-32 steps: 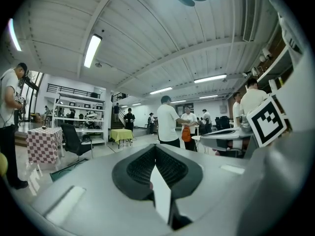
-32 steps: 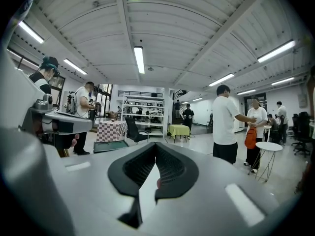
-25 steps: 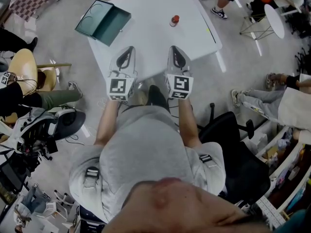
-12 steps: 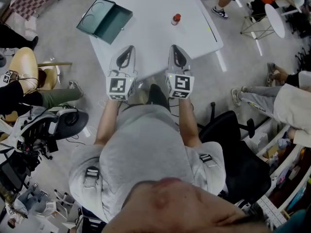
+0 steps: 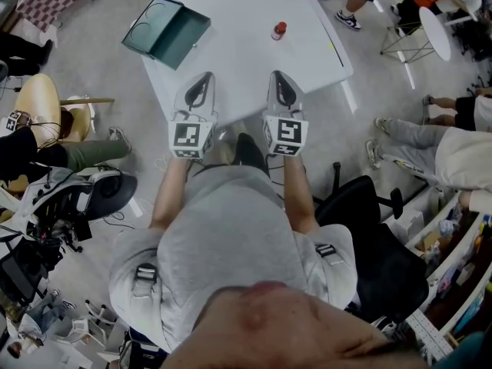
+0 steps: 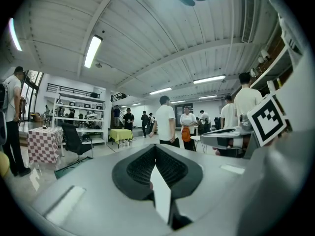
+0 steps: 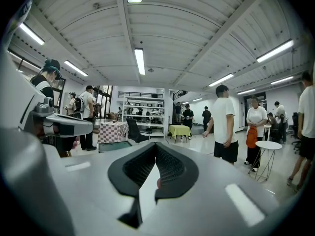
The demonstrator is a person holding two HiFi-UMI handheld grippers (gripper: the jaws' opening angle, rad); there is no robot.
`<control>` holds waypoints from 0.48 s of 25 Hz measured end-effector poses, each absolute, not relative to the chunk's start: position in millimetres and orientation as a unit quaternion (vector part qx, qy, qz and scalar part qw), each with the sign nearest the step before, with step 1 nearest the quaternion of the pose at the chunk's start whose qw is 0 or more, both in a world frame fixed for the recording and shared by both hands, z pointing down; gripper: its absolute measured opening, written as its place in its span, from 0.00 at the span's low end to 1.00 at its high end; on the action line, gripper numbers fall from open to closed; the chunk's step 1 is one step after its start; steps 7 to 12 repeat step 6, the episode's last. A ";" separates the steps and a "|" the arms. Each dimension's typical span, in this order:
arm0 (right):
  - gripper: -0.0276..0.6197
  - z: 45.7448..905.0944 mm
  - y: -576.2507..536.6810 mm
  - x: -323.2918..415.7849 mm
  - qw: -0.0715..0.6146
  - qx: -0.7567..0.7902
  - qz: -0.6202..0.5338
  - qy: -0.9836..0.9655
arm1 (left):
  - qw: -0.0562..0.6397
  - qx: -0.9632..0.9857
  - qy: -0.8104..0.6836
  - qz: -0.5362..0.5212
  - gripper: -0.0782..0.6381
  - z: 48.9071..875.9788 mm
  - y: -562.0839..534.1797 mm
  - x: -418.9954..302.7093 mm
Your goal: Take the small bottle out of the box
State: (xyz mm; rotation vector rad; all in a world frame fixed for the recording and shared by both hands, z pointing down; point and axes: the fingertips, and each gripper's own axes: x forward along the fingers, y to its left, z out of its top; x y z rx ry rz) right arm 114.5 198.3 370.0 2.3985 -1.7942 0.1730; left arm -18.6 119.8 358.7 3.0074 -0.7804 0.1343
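A small bottle with a red cap (image 5: 278, 31) stands upright on the white table (image 5: 246, 60), towards its far right side. The green box (image 5: 165, 29) lies open at the table's far left corner, and its inside looks bare. My left gripper (image 5: 201, 81) and right gripper (image 5: 281, 79) are side by side over the table's near edge, well short of both bottle and box. In the left gripper view, the left gripper (image 6: 155, 147) has its jaws shut with nothing between them. The right gripper (image 7: 156, 145) looks the same in its own view.
A black office chair (image 5: 369, 237) stands at my right and a yellow chair (image 5: 38, 110) at my left. Equipment and cables (image 5: 54, 214) lie on the floor to the left. Several people stand or sit around the room, and a small round white table (image 5: 437, 29) is at the far right.
Both grippers have stayed where they were, shut. The view shifted slightly early on. A seated person at the right edge has moved their legs.
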 end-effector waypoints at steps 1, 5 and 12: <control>0.05 369.6 198.4 114.5 0.071 0.797 0.057 -0.597 | 0.015 0.967 -0.251 0.043 0.13 358.6 119.7 -18.6; 0.05 369.1 198.5 113.3 0.073 0.797 0.057 -0.597 | 0.015 0.967 -0.251 0.043 0.13 357.7 119.4 -19.7; 0.05 369.1 198.6 113.1 0.073 0.797 0.057 -0.597 | 0.015 0.967 -0.251 0.043 0.13 357.5 119.3 -20.0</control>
